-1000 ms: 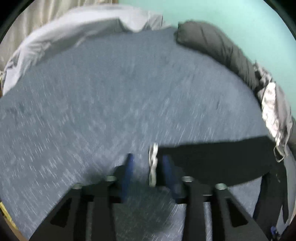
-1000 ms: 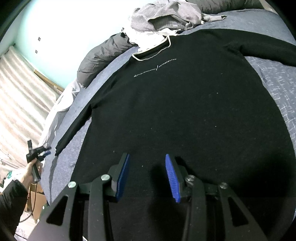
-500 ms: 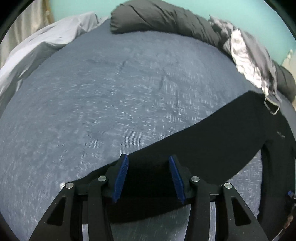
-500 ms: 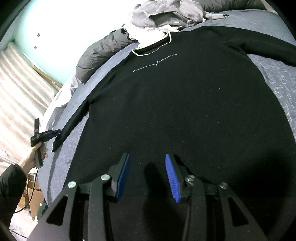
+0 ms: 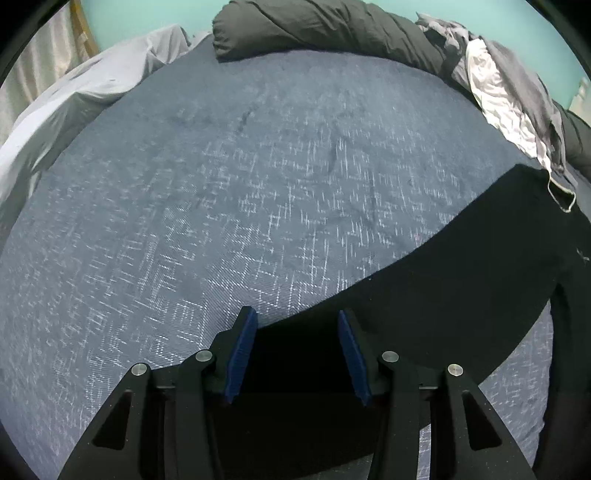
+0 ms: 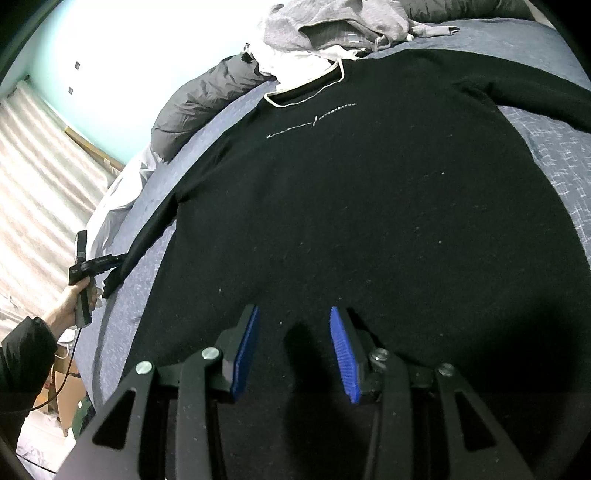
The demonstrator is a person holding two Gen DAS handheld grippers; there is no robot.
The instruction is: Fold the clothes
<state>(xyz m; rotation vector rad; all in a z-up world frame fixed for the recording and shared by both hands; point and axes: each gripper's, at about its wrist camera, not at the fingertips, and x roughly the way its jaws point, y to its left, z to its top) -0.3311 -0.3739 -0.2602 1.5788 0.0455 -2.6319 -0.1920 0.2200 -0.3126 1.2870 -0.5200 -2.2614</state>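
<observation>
Swung across the bed since a second ago: left gripper point(image 5: 297, 349), earlier over bare blue bedspread point(image 5: 229, 192) with a small pale object between its pads, now poised over the cuff end of the black sweater's left sleeve point(image 5: 436, 295). Pale object gone from view. Right gripper point(image 6: 293, 349) unmoved over the lower body of the black sweater point(image 6: 362, 206), fingers spread, nothing between the blue pads.

Left fingers likewise spread, blue pads point(image 5: 242, 349) parted, sleeve cloth beneath and between but not pinched, as far as can be told. Long axis of the sleeve: from 6 o'clock at the fingers up toward 2 o'clock, to the shoulder beside the white-trimmed collar point(image 5: 561, 195). Nearer by far to that sleeve: the left gripper, seen in the right wrist view at 9 o'clock point(image 6: 110, 263), right at the cuff.

Sweater spread flat, front up, chest print point(image 6: 314, 120) at 12 o'clock from the right fingers; heaped grey clothes point(image 6: 332, 26) beyond the collar.

Likely next: closing on the cuff, carrying it toward 2 o'clock across the body.
</observation>
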